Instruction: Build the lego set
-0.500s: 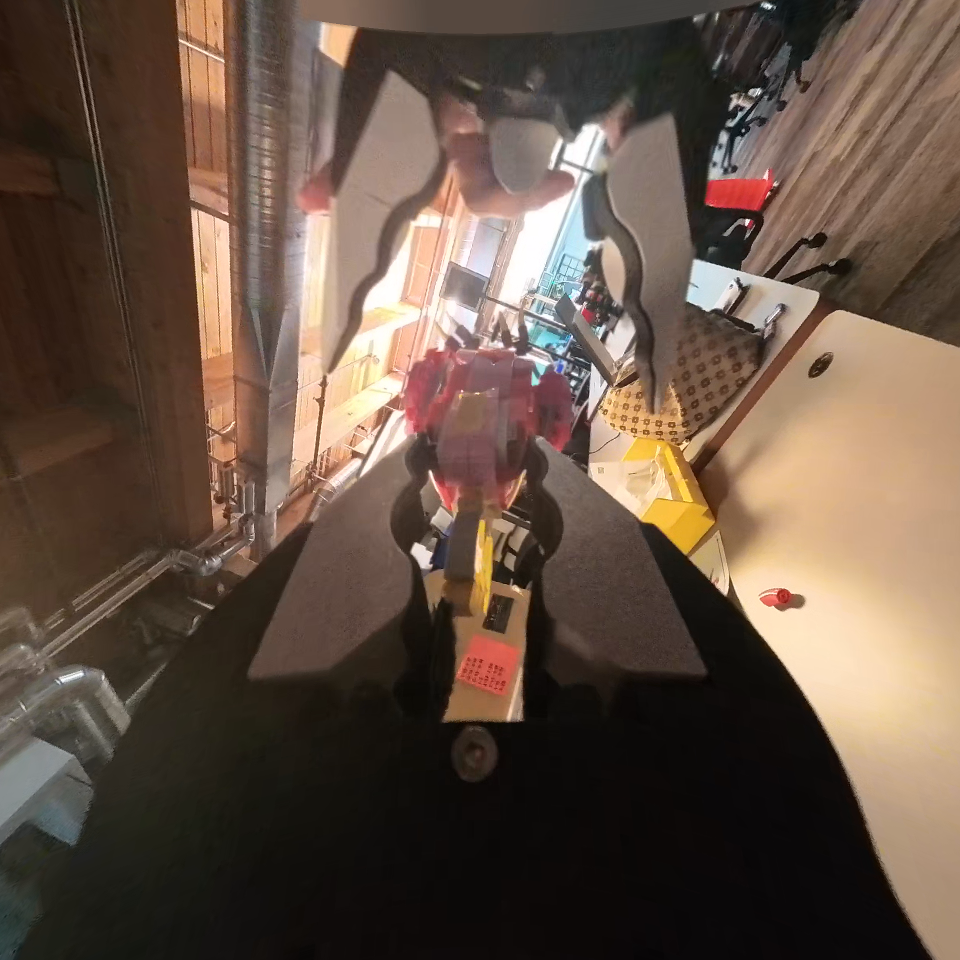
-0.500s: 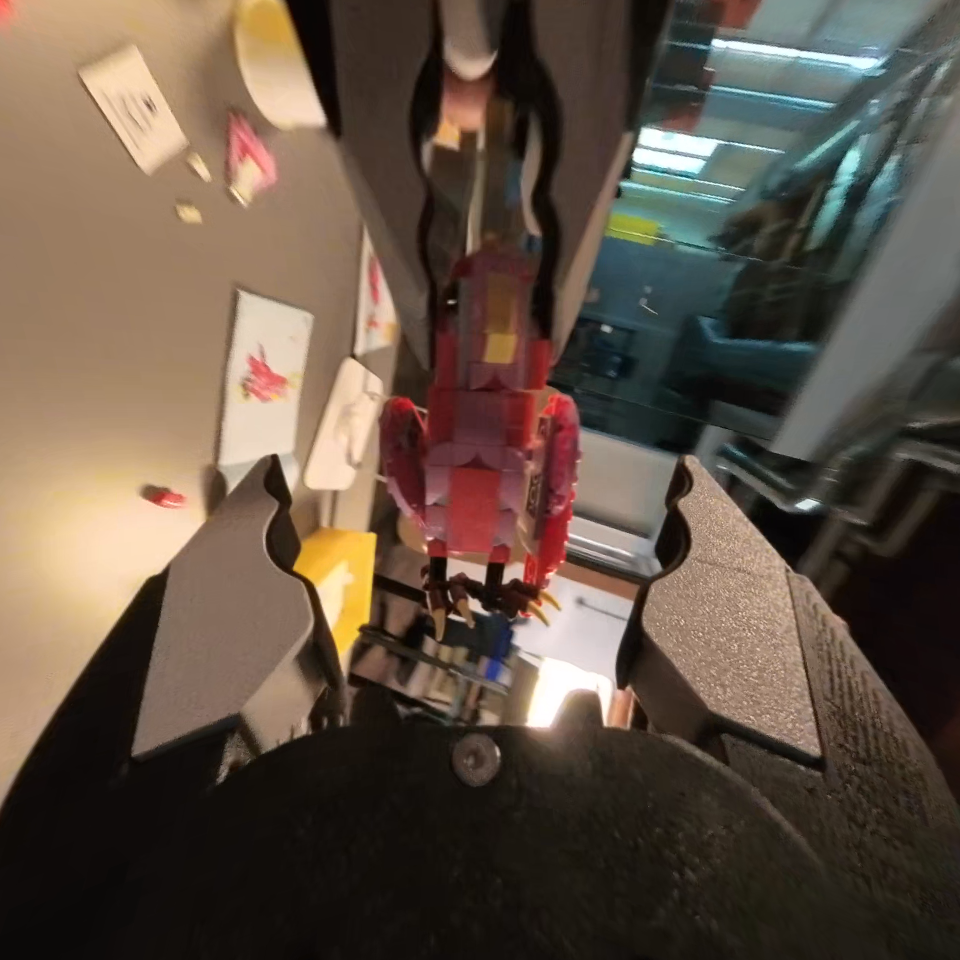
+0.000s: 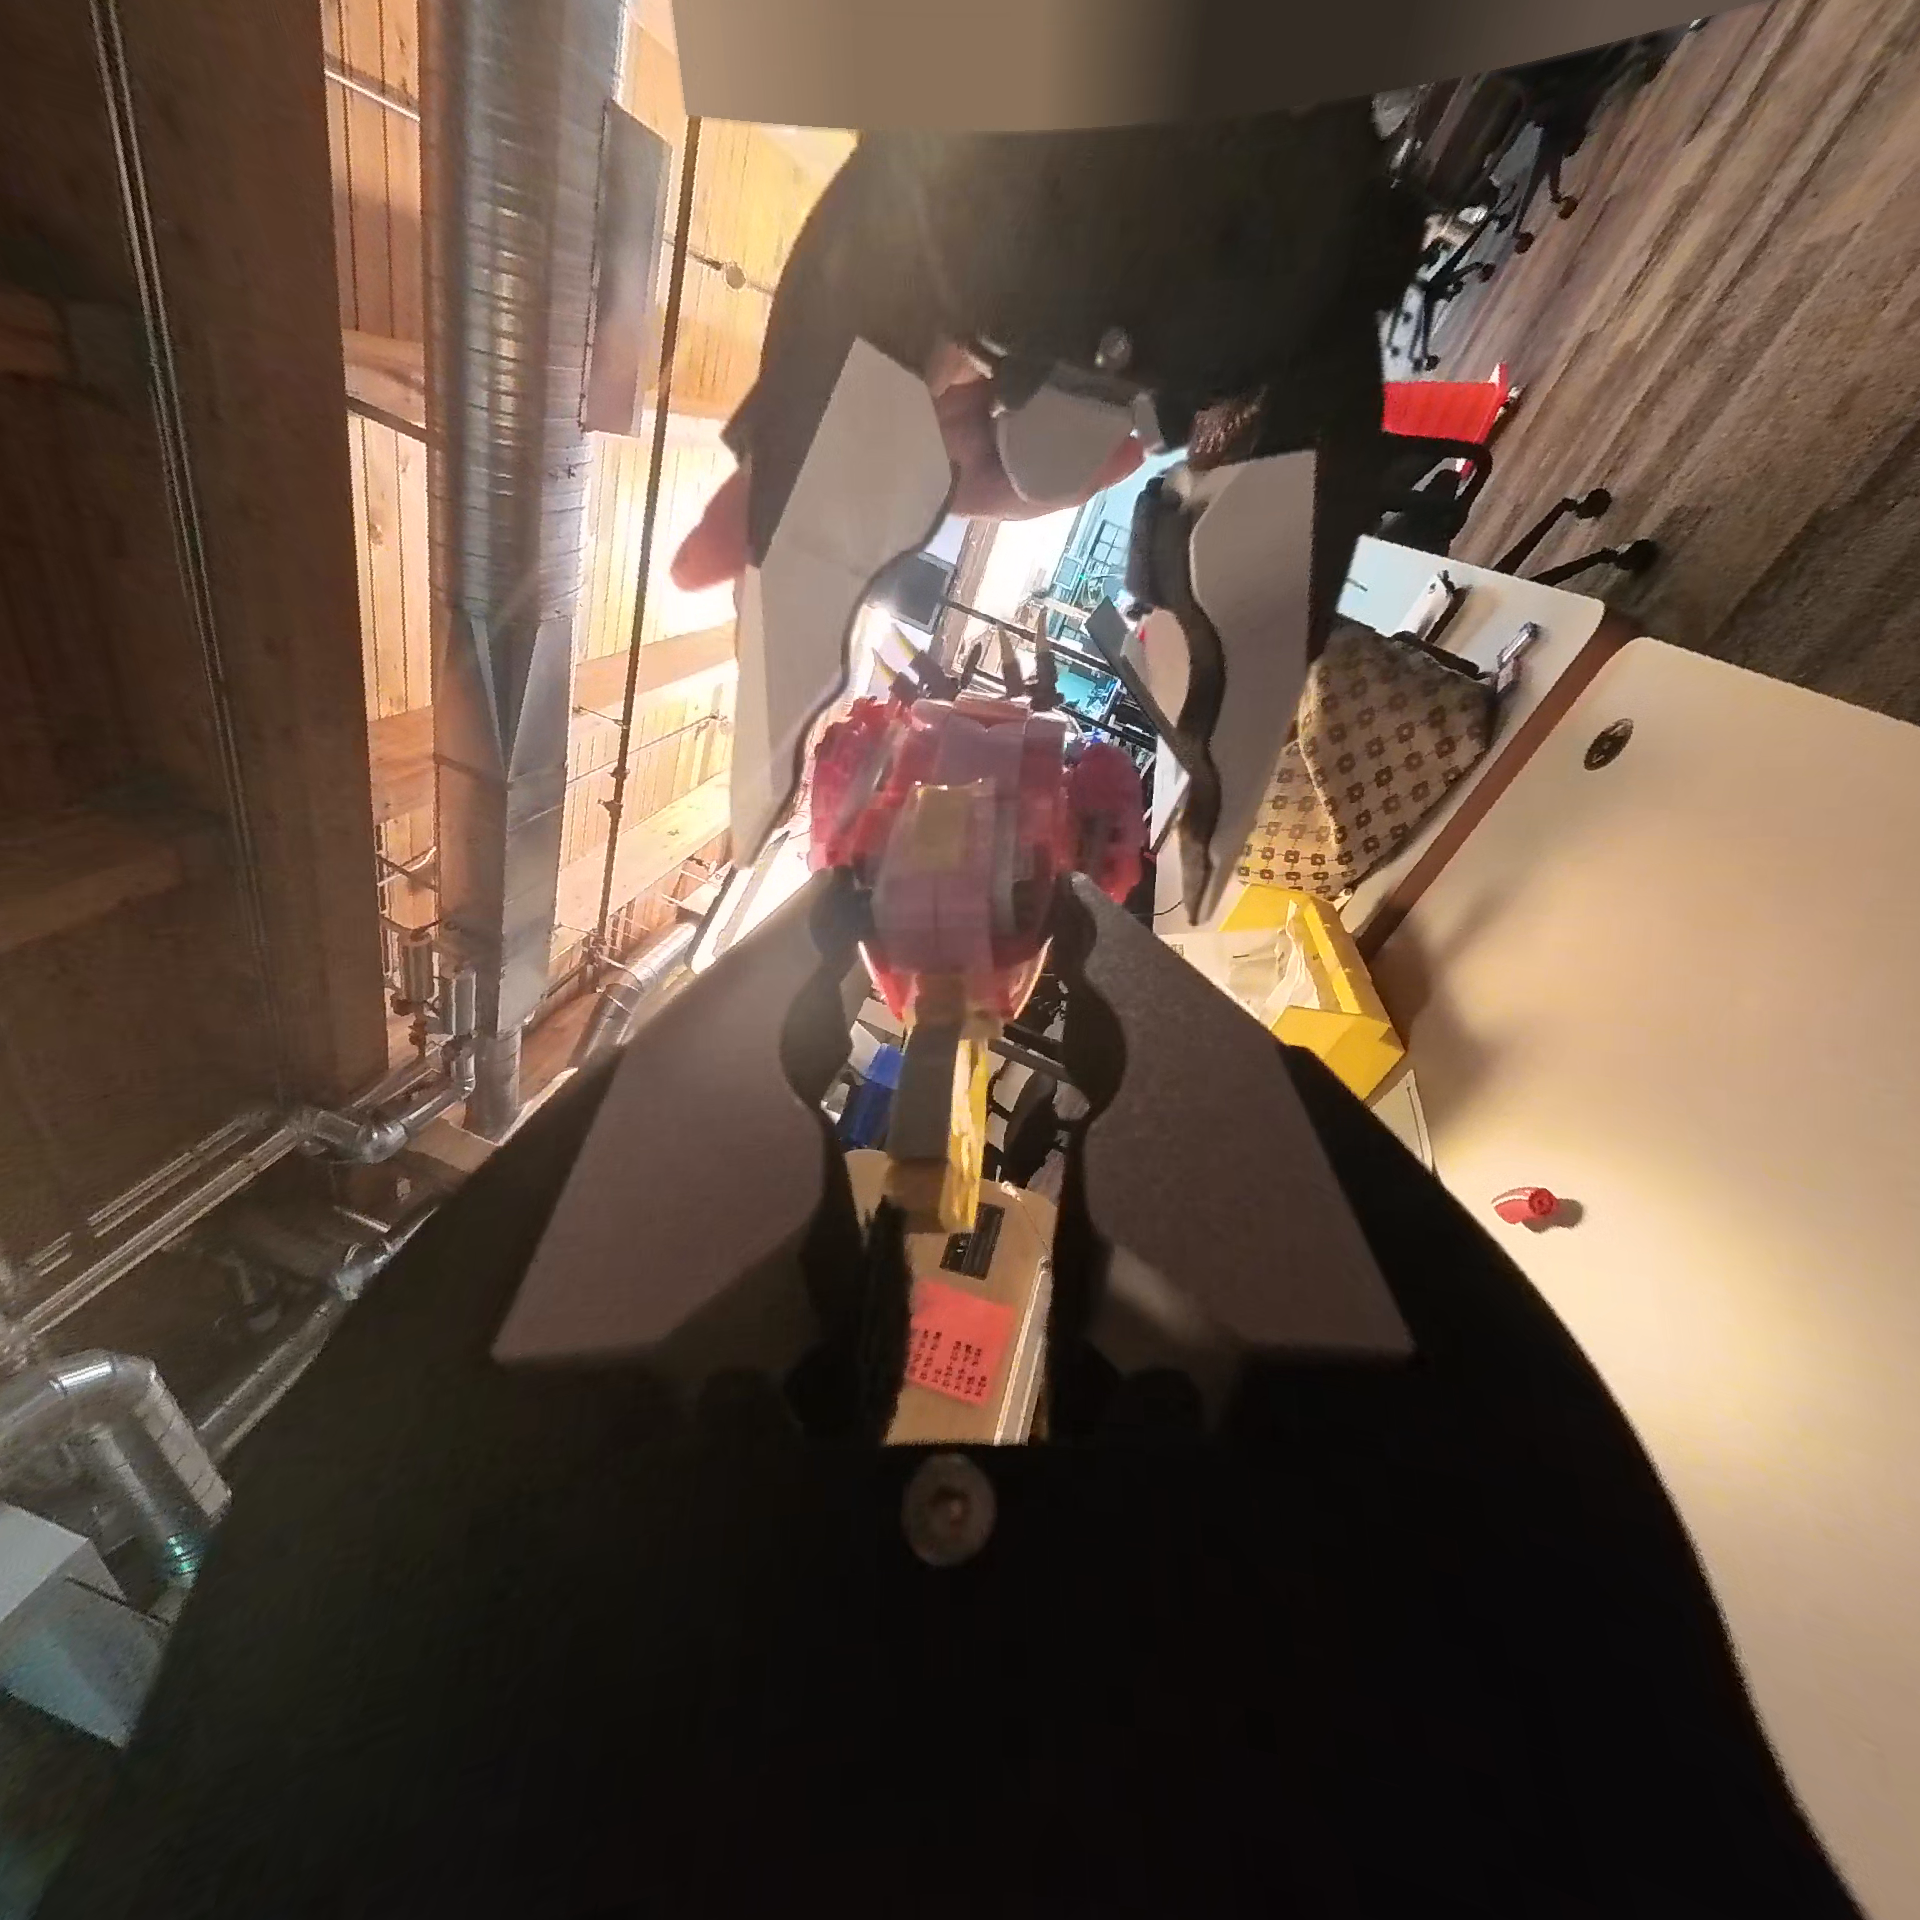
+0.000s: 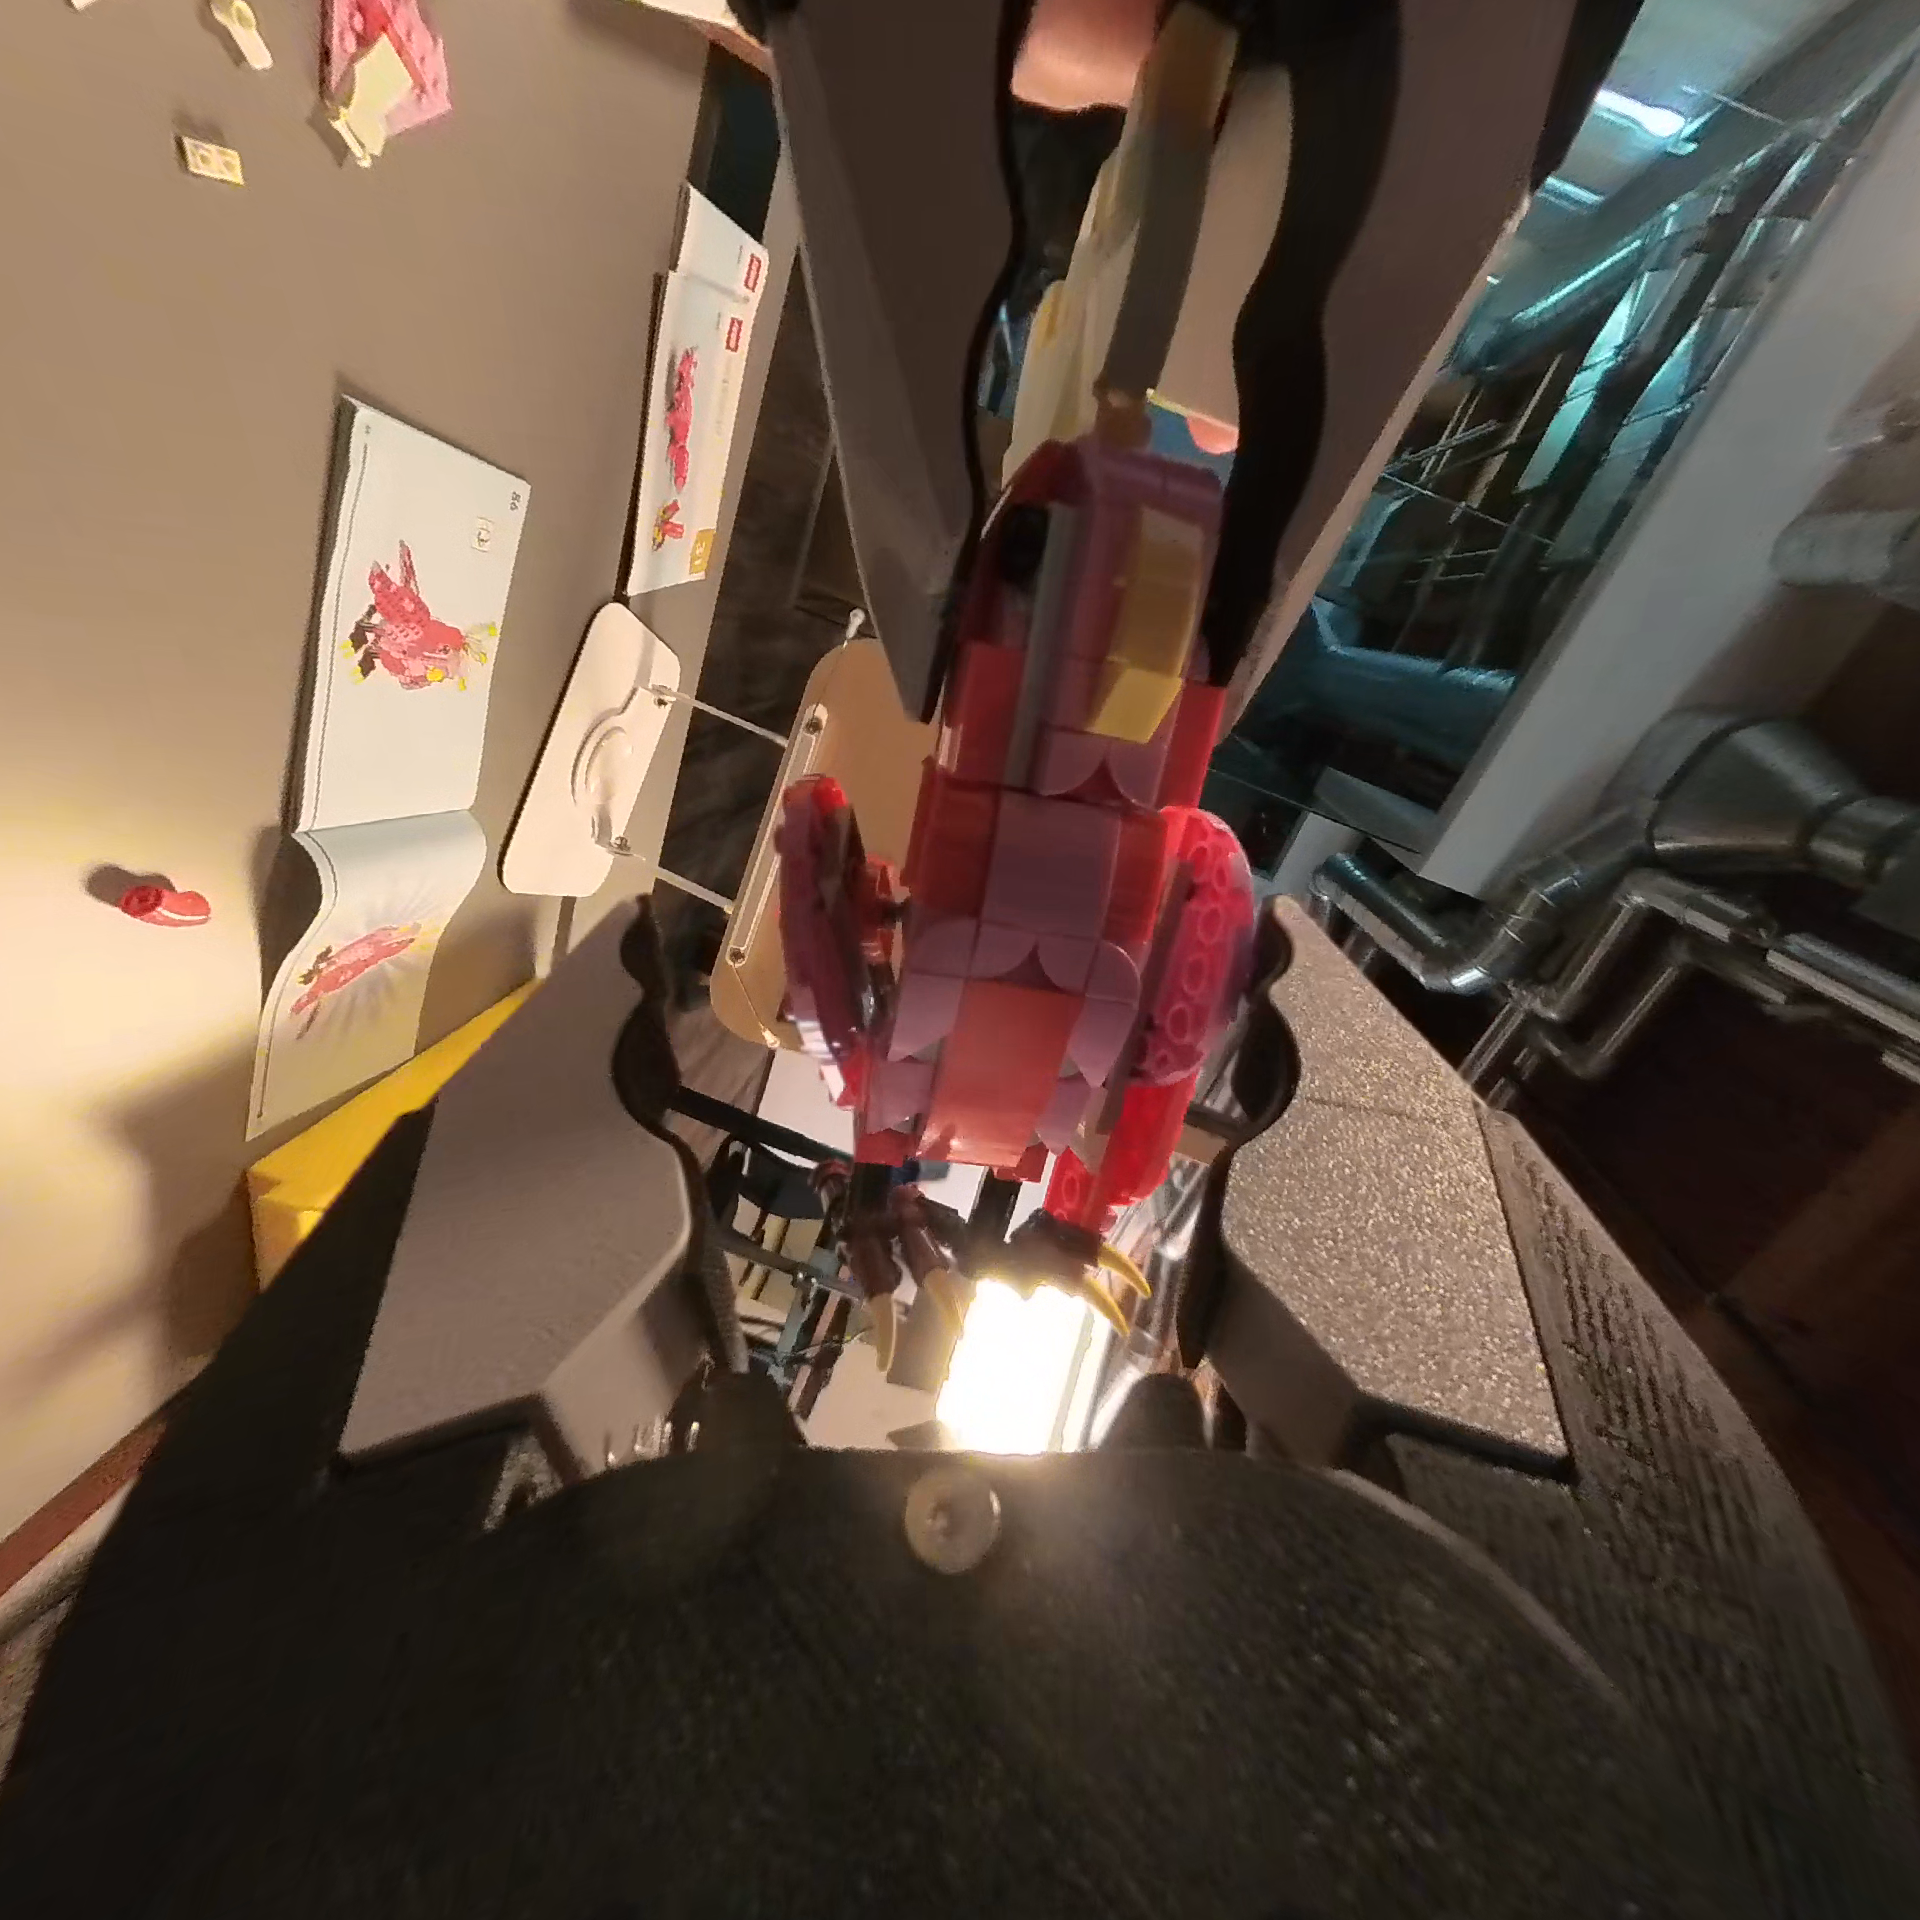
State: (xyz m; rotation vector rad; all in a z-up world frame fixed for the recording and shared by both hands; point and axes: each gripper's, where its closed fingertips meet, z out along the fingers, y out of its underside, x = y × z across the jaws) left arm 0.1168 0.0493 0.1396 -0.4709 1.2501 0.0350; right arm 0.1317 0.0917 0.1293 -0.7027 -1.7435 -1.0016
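Over a beige table (image 4: 156,623) — printed booklets (image 4: 405,665) — left claw (image 3: 951,914) grips brick bird (image 4: 1049,883) (head); right claw (image 4: 951,997) open.

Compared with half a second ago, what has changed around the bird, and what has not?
The right claw moved forward around the bird and narrowed; its fingers now flank the wings, with a gap on one side, not gripping. The left claw still clamps the bird's head.

Red-pink brick bird (image 4: 1049,883), head clamped, midair
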